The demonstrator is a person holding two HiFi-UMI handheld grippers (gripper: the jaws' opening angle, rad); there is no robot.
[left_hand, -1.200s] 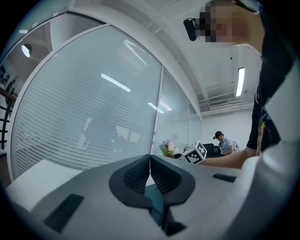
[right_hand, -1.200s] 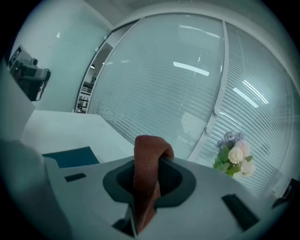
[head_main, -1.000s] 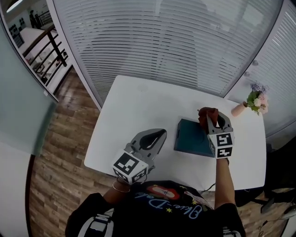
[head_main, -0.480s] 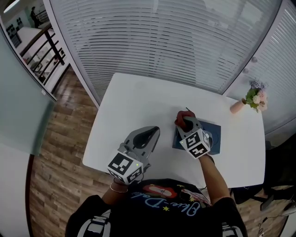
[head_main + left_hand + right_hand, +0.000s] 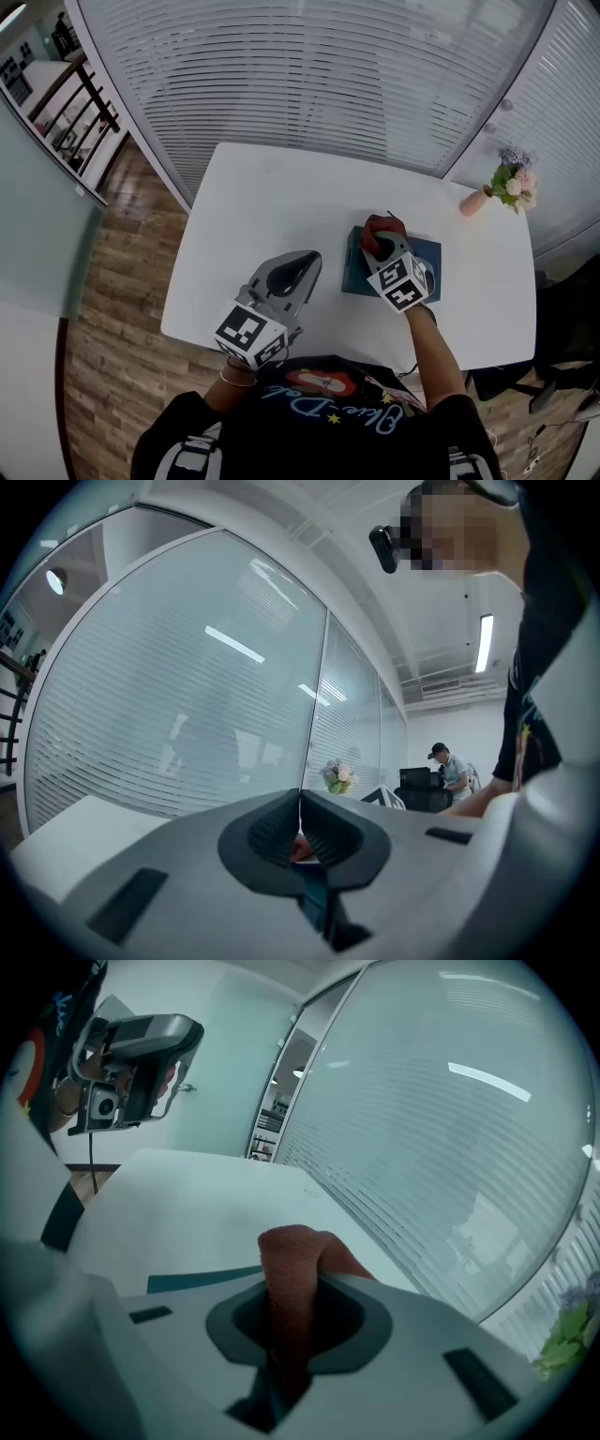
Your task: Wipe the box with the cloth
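A flat dark teal box [image 5: 424, 256] lies on the white table [image 5: 281, 206], right of centre near the front. My right gripper [image 5: 378, 244] is shut on a red-brown cloth [image 5: 382, 228] and presses it onto the box's far left part. In the right gripper view the cloth [image 5: 291, 1269] bulges out between the jaws, with a strip of the box [image 5: 202, 1279] below it. My left gripper [image 5: 309, 260] hovers over the table's front edge, left of the box, its jaws together and empty. Through the left gripper [image 5: 300, 810] I see a sliver of the cloth beyond.
A small pink vase of flowers [image 5: 511, 186] stands at the table's far right corner. White blinds behind glass [image 5: 328, 75] run along the far side. Wooden floor [image 5: 112, 281] lies left of the table. A seated person [image 5: 450, 771] shows far off in the left gripper view.
My right gripper carried the cloth from the box's far right side leftward across its top to the far left part. The left gripper stayed nearly still.
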